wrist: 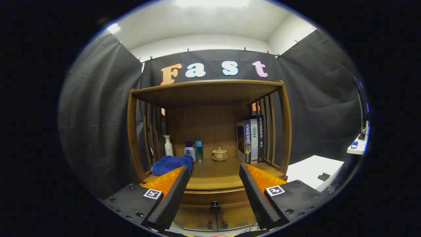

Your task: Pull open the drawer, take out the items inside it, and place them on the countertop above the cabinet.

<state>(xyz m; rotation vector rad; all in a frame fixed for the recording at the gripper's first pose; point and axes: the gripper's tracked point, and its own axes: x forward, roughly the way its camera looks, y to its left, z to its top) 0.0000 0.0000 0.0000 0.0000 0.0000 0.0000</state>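
Two fingers of the gripper (214,171) stand spread wide apart with nothing between them, released and touching nothing, held off in front of the brown wooden cabinet (210,210). Between the fingers, lower down, sits the cabinet's wooden drawer (200,199), fully closed, with its small dark round knob (215,206) at the middle of its front. Under the drawer two little cabinet doors meet at a centre seam, each with a dark handle (both doors shut, as far as can be told).

Above the drawer lies the curved wooden countertop (213,176), roofed by a wooden shelf frame with slatted sides. At the countertop's left front corner, just beyond the left fingertip, rests a crumpled blue cloth (171,164). Along the back edge, from the left corner inward, stand a slim white pump bottle (168,145), a white bottle with a dark blue pump top (189,151) and, just beside it, a teal cylindrical bottle (199,150). Near the middle of the back edge a small beige lidded teacup on a saucer (219,154) stands apart from the bottles. Against the right slats, a row of upright books (251,140) fills the back right corner.

Contents of the drawer are hidden behind its closed front. To the right of the cabinet, well apart, is a white table (312,169) with a small dark object (324,176) on it.
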